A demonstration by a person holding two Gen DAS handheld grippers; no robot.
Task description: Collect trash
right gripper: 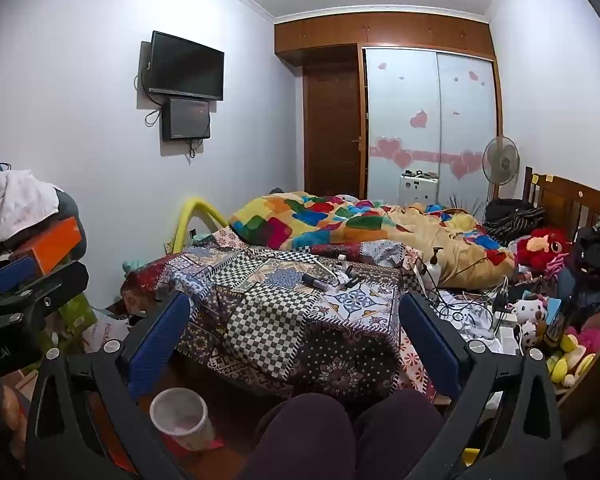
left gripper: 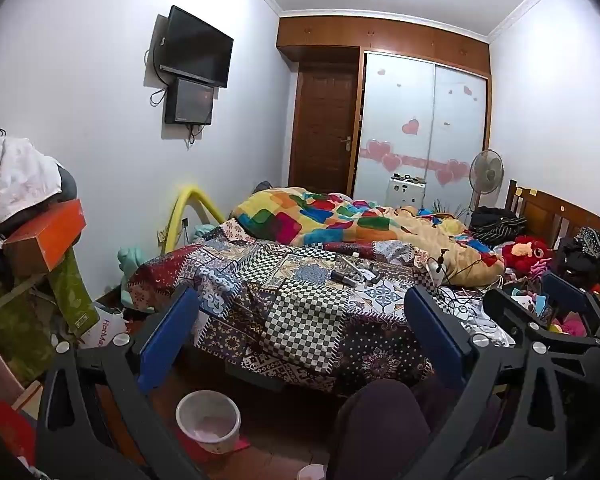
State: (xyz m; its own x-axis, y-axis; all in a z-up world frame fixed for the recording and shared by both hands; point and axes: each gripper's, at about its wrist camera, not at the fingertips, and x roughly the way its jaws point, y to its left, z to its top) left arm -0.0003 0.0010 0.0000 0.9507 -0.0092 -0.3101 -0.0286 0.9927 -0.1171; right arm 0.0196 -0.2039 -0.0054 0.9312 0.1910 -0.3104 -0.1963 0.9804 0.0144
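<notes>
Both grippers hung over the near foot of the bed (left gripper: 300, 312); the left gripper (left gripper: 300, 324) and the right gripper (right gripper: 296, 328) each had blue fingers spread wide, pinching nothing. Small litter (right gripper: 340, 276) lay on the patchwork cover mid-bed, and a white waste bin (right gripper: 182, 416) stood on the floor, near left.

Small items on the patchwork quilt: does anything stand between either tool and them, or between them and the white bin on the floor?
Nothing visible does. Both the left tool and right tool are open and empty, facing the small items across bare quilt. The white bin stands open-topped by the bed's near edge.
</notes>
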